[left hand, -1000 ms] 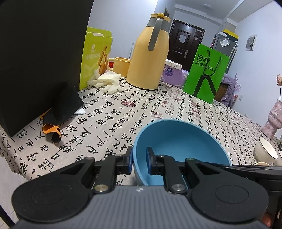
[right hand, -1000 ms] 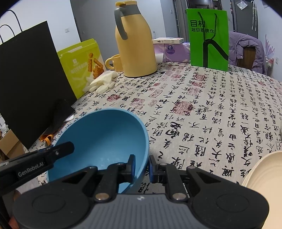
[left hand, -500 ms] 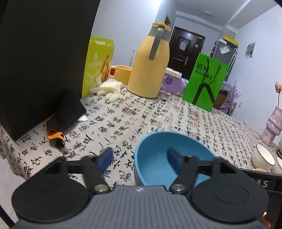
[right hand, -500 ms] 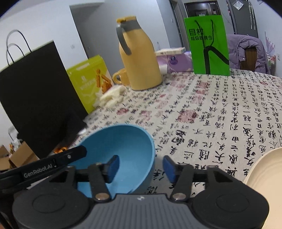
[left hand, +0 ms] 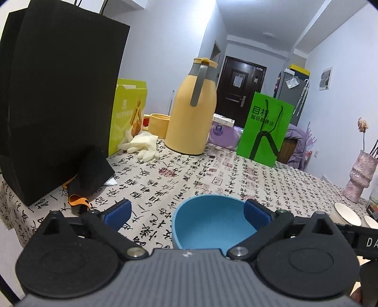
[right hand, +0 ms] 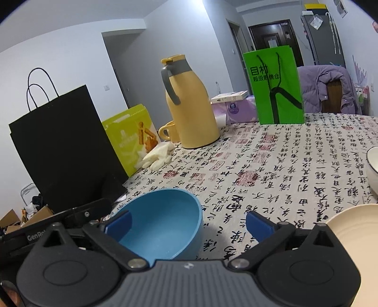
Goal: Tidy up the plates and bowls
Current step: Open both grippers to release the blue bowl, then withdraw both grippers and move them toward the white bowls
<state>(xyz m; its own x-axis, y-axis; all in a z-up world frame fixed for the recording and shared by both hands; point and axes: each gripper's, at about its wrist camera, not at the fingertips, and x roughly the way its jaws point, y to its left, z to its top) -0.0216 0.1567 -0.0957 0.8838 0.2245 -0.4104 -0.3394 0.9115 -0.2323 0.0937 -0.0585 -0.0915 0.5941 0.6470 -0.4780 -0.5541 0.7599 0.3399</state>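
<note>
In the left wrist view, our left gripper (left hand: 186, 211) has just been opening; its fingers are spread wide, and the round blue plastic bowl (left hand: 210, 224) sits freed on the calligraphy-print counter (left hand: 236, 179), in front of the yellow jug (left hand: 192, 113)

In the right wrist view, our right gripper (right hand: 187, 220) has likewise just opened, fingers spread, touching nothing. We should back both away without nudging the bowl's rim

We note pale grey-blue walls (left hand: 165, 59), a white ceiling (left hand: 271, 21), a dark entrance door (left hand: 238, 94) at the far end, a grey refrigerator (right hand: 321, 40) and a chair (right hand: 333, 96) draped with a purple jacket (right hand: 316, 82).
</note>
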